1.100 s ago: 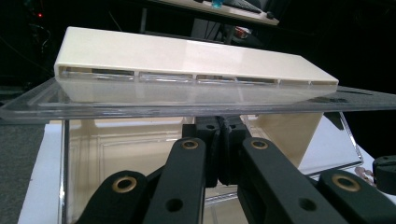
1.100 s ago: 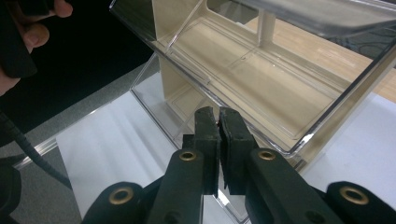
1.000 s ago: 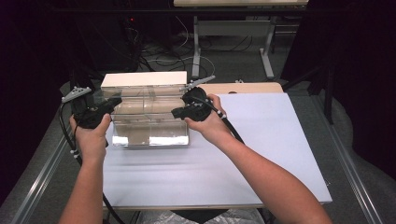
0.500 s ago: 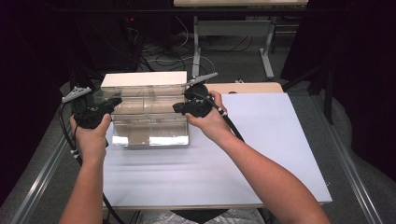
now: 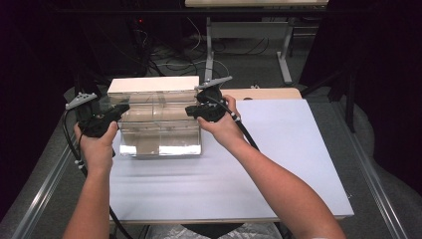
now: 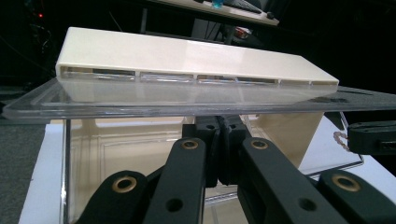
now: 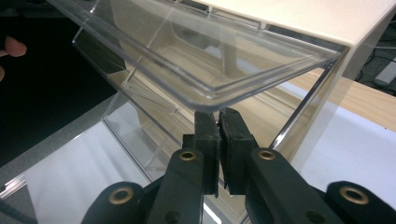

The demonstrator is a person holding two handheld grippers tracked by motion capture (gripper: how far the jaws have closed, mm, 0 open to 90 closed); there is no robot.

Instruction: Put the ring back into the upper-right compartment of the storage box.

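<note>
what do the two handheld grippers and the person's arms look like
Both the left gripper and the right gripper are matte black, each with a grey three-cornered plate on top and a black cable trailing back. In the gripper views the black linkage arms carry brass-coloured pivot rings, and the fingers are blocky black pads. The forearms are bare, no sleeves showing.

box (image 5: pixel 161 129): clear, cream back | tools: black | table sheet (image 5: pixel 278 149): white
</note>
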